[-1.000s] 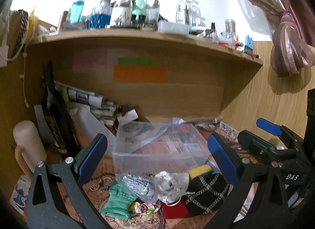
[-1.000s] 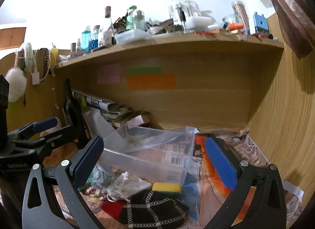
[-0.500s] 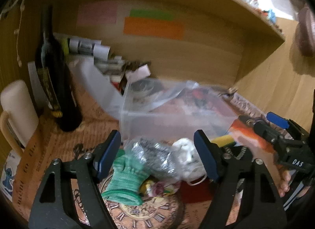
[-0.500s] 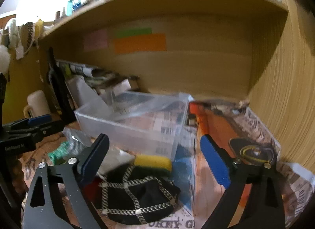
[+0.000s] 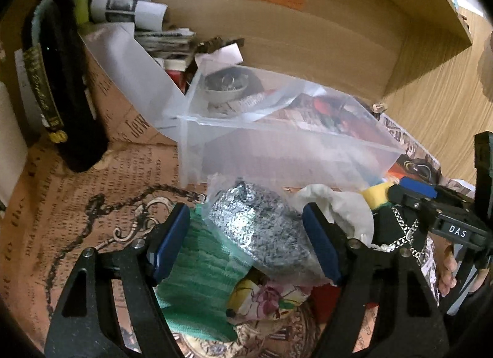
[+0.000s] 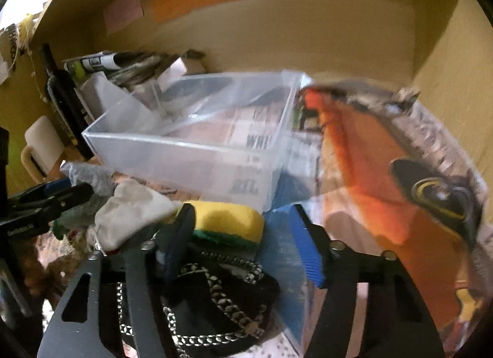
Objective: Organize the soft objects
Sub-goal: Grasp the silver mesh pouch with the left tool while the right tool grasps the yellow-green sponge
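Left tool (image 5: 246, 241): I have its jaws spread wide, holding nothing. In the left wrist view the bagged steel-wool scourer (image 5: 262, 228) fills the lower centre of the frame, directly between the two blue pads (image 5: 320, 244). Its long axis runs from upper left to lower right, so the pads stand roughly across its shorter side. It lies partly on the green knitted cloth (image 5: 200, 278) at lower left and above the floral fabric piece (image 5: 268, 296) at bottom centre. Whether the pads already touch the bag I cannot tell.

Right tool (image 6: 243, 244): jaws also apart, nothing gripped. In the right wrist view the yellow-and-green sponge (image 6: 228, 225) sits at centre, just ahead of the gap and toward the left pad, its long axis lying left to right across the frame. The black chain-trimmed pouch (image 6: 215, 305) is beneath the tool at lower centre. The view is motion-blurred, so contact is not determinable.

The white crumpled cloth (image 5: 336, 210) lies between the two tools, right of the scourer in the left view.

Destination, in my judgement: the clear plastic bin (image 5: 292, 139), at centre frame directly beyond the pile, open top, touching or just beside the sponge. It appears empty of soft goods.

Finding: the left tool is the nearer to the scourer and is already lined up on it; closing should take it. The loose bag may slip or drag the green cloth along.
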A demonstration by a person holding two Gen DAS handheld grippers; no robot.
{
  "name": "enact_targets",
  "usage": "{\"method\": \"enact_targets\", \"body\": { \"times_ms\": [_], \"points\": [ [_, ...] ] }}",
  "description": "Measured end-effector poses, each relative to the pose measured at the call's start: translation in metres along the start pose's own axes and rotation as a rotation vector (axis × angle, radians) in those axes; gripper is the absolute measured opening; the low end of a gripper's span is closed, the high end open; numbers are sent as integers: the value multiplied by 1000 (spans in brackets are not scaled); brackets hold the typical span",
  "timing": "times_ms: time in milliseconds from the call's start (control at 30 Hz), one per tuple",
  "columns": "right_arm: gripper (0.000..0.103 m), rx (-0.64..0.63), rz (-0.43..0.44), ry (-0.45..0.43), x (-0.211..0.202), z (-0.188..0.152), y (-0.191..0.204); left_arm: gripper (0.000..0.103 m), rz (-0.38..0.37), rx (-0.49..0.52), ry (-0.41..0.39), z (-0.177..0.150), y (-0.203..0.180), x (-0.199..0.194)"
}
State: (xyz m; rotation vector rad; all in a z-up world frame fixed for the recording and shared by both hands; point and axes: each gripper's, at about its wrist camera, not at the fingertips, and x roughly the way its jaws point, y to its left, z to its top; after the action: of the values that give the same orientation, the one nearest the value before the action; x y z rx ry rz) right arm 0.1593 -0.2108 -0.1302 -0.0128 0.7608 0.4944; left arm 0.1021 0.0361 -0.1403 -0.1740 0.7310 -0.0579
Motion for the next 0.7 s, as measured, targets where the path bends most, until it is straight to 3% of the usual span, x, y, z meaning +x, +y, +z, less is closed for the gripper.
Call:
{"method": "enact_targets", "body": {
  "times_ms": [67, 200, 300, 533, 700],
  "points": [
    [56, -1, 14, 16, 3, -1, 1, 75, -10, -6, 7, 0, 1, 2],
    [55, -10, 25, 36, 8, -2, 3, 55, -38, -5, 18, -1, 1, 4],
    [44, -7, 51, 44, 10, -3, 4, 47, -36, -8, 11, 0, 1, 5],
    [25, -10, 47, 16, 3, -2, 7, 35, -36, -13, -26, 1, -3, -8],
    [20, -15, 29, -27, -8, 0, 8, 32, -31, -8, -63, 2, -6, -25]
  ]
}}
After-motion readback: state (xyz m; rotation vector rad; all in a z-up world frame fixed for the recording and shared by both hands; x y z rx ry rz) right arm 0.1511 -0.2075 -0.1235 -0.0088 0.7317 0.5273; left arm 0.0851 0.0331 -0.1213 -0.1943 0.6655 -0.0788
